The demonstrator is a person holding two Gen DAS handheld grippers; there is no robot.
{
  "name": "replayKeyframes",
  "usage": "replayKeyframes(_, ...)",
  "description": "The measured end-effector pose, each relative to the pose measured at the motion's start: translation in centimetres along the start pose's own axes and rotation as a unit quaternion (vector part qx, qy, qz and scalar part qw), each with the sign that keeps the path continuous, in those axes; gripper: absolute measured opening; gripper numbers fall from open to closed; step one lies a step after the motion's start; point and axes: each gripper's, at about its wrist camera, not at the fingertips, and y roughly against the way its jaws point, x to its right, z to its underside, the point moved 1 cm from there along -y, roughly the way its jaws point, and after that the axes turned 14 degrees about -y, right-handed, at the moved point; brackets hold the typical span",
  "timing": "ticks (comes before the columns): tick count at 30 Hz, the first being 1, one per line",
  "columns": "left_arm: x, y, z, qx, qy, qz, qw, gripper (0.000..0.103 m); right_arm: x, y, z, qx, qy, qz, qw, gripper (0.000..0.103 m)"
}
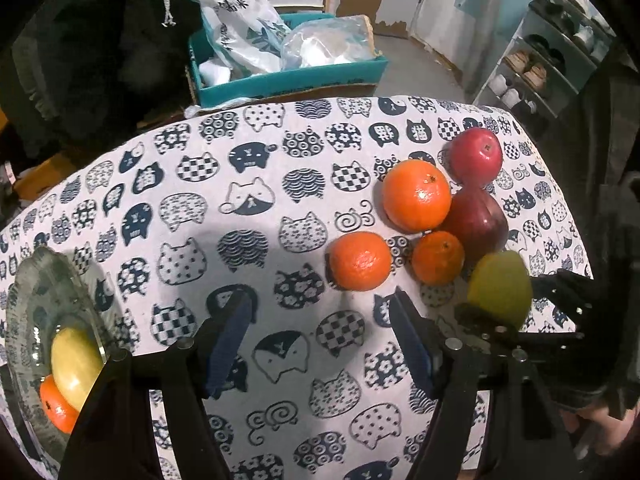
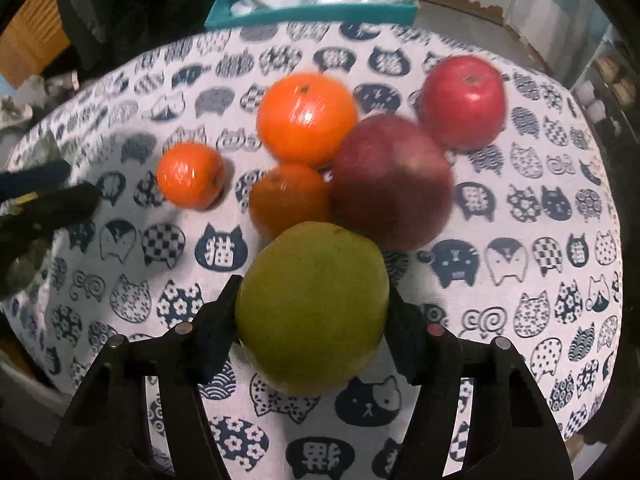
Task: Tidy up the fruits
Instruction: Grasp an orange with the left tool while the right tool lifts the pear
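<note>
My right gripper (image 2: 312, 312) is shut on a green pear (image 2: 312, 308), which also shows in the left wrist view (image 1: 500, 286). Beyond it lie a dark red apple (image 2: 390, 180), a bright red apple (image 2: 464, 100), a large orange (image 2: 306, 116) and two small oranges (image 2: 190, 174) (image 2: 288, 198). My left gripper (image 1: 320, 320) is open and empty over the cat-print cloth (image 1: 260, 200), left of the fruit pile. A glass bowl (image 1: 24, 312) at the left holds a yellow fruit (image 1: 74, 364) and an orange (image 1: 58, 406).
A teal box (image 1: 288, 76) with plastic bags stands behind the table. A shoe rack (image 1: 548, 60) is at the far right. The left gripper shows at the left edge of the right wrist view (image 2: 44, 204).
</note>
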Motion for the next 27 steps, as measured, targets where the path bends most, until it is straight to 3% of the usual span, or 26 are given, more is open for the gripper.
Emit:
replayKeyframes(11,2.0,-2.3,-1.5,-0.005,-0.023,-0.005,0.9997,0.077,3.5,3.6,-1.1,0.048,-0.043,0.001,0.998,0.065)
replayKeyframes(27,2.9,-6.7,-2.6,-0.036,-0.023,-0.004,0.9991,0.077,7.8,3.7,-1.6,0.058,-0.083,0.013,0.995,0.065)
